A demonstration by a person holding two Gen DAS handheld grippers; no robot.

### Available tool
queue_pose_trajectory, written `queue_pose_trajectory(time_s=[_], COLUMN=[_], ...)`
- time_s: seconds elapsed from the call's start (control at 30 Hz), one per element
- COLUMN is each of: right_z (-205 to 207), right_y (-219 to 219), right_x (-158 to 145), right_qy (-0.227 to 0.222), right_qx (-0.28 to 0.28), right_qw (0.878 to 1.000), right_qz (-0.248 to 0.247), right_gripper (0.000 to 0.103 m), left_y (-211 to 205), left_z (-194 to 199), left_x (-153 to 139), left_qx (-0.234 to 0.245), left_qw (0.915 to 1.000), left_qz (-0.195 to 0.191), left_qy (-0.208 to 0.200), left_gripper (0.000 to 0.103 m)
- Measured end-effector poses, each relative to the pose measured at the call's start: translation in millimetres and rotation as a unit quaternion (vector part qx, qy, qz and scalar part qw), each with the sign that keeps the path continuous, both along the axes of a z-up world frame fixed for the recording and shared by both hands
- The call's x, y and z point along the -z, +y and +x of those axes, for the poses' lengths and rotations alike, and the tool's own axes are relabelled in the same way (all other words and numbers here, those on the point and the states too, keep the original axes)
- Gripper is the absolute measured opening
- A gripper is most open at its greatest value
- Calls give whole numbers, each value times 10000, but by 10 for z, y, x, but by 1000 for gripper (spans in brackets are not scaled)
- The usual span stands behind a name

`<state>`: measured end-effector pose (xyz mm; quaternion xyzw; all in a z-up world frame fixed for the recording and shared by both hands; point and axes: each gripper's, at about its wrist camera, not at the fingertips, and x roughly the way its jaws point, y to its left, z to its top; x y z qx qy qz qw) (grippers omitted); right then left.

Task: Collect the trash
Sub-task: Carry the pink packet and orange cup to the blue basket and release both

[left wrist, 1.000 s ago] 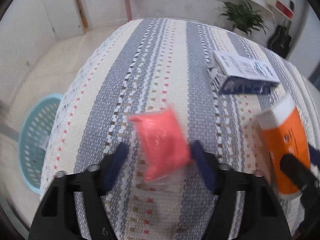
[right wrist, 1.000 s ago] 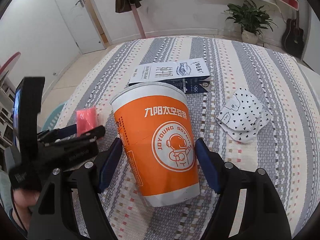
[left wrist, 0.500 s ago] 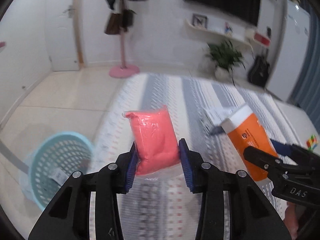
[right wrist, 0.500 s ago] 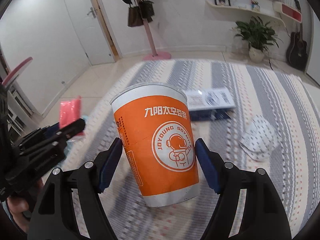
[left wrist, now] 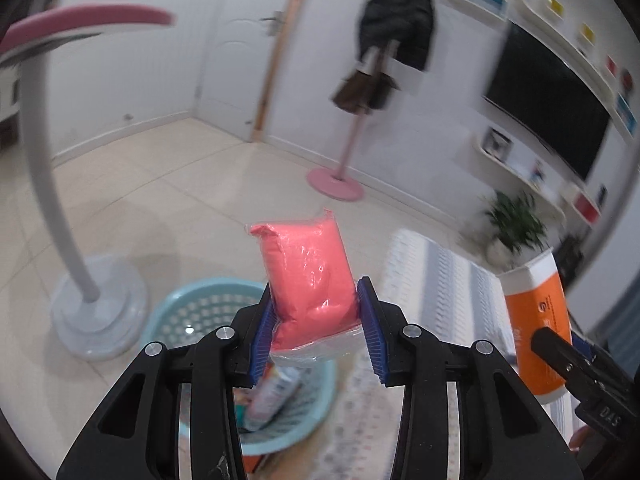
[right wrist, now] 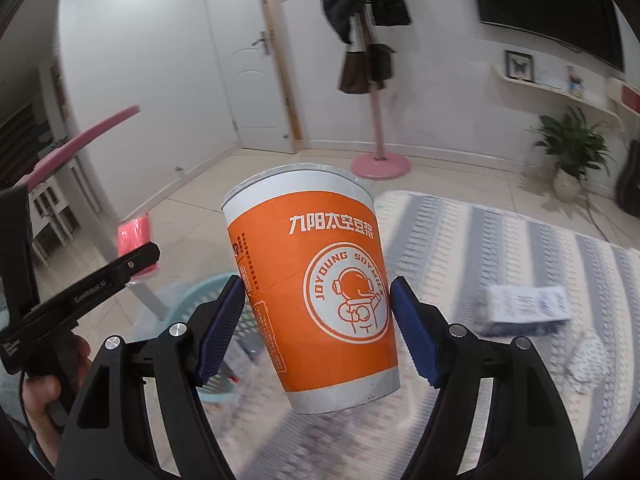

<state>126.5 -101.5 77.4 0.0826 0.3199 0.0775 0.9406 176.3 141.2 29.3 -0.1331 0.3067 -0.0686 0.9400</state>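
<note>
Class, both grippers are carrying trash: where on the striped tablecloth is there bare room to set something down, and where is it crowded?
Free: the striped cloth from its far edge to the blue-and-white carton. Crowded: the right edge, where the carton and crumpled dotted paper lie close. The blue basket beside the table already holds trash.

**Hidden, cropped and blurred parts**

The lower end of the pink packet (left wrist: 310,276) is covered by the blue pads of the left gripper (left wrist: 316,334). Much of the teal basket (left wrist: 192,308) is masked by the gripper's black frame, and its contents are too blurred to be identified. The orange cup (left wrist: 538,320) is partly hidden behind the right gripper (right wrist: 318,330). The print on the blue-and-white box (right wrist: 528,306) cannot be read. The striped tablecloth (right wrist: 500,240) is cut off at the right edge.
</note>
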Motion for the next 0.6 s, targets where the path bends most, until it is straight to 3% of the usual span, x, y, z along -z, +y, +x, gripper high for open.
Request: queue_pose_trajectory(time_s=[0.23, 0.6], right_z=[326, 754], right_y=[752, 1257], right_x=[106, 745], right_qy=[217, 1065], right_qx=[-386, -474], right_qw=[9990, 9932], right_qz=[-59, 61], right_gripper=[71, 71], left_y=[440, 744], left_z=[32, 253], left_x=[107, 644], left_qx=[-406, -454], left_qw=[9989, 9938], left_qz=[17, -150], left_qy=[224, 1006], left_gripper=[38, 39])
